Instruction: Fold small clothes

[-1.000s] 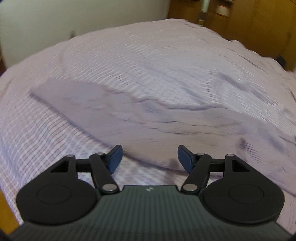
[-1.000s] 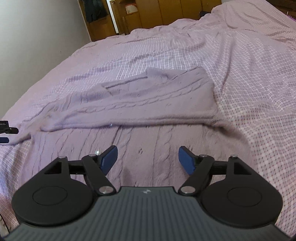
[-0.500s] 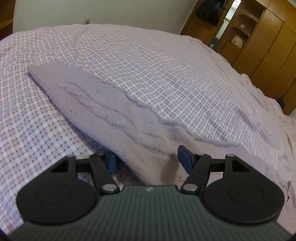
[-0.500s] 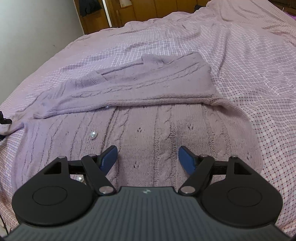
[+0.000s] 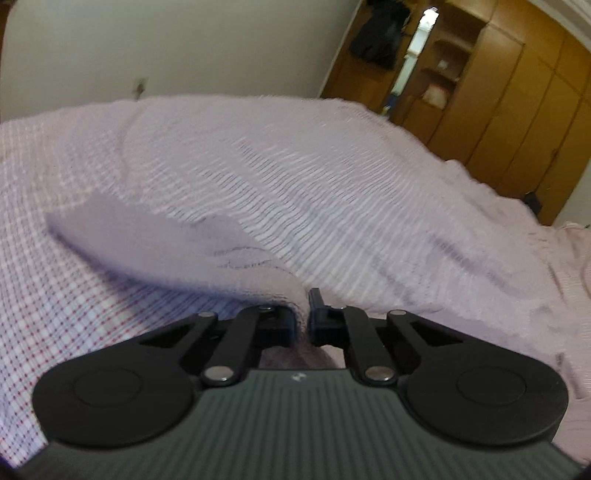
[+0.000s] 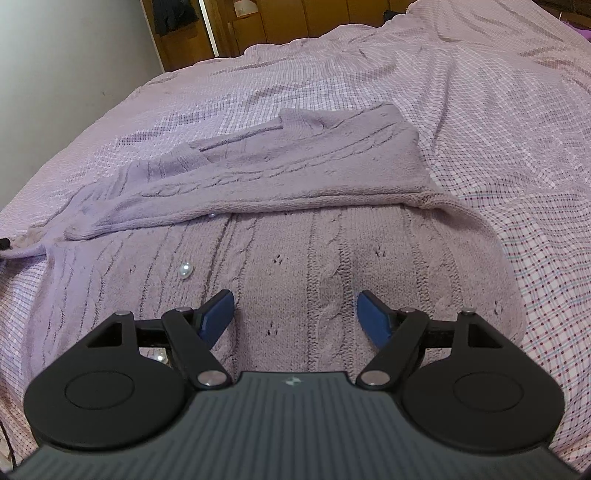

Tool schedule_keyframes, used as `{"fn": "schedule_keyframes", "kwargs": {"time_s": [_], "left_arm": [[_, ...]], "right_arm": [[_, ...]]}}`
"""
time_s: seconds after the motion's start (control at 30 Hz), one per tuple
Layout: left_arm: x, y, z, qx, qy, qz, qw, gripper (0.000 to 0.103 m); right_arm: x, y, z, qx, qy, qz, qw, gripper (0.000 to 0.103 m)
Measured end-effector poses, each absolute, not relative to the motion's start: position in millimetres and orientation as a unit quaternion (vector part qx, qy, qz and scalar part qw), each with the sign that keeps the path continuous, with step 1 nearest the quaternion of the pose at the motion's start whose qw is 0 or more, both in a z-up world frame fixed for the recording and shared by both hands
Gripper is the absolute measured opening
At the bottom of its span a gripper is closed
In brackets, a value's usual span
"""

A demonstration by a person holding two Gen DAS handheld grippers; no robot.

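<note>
Left tongs [image 5: 303, 314] pinching sweater sleeve [image 5: 155, 243]

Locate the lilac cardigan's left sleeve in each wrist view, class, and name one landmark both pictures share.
Left wrist view: the sleeve runs from left of centre down to the left claw, pinched there.
Right wrist view: the sleeve's end is at the far left edge, midway down.
Shared landmark: the wooden wardrobe.

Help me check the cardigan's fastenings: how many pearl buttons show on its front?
2. One pearl button lies on the cardigan front, ahead of the right gripper's left finger; a second peeks out behind that finger's linkage. Others may be hidden under the folded part.
</note>
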State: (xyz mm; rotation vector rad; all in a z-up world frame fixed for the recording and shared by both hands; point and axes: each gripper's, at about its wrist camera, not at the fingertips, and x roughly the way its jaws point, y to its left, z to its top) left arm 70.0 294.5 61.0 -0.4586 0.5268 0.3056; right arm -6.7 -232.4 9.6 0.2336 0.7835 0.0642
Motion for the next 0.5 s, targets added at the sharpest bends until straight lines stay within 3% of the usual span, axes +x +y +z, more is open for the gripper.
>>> {"fn": "schedule_keyframes", "kwargs": {"time_s": [0.5], "left_arm": [[72.3, 181.2, 129.4, -0.199, 0.19, -0.004, 0.961, 0.009]], "right_arm": [[-12.0, -240.2, 11.2, 0.133, 0.373, 0.03, 0.918, 0.079]]}}
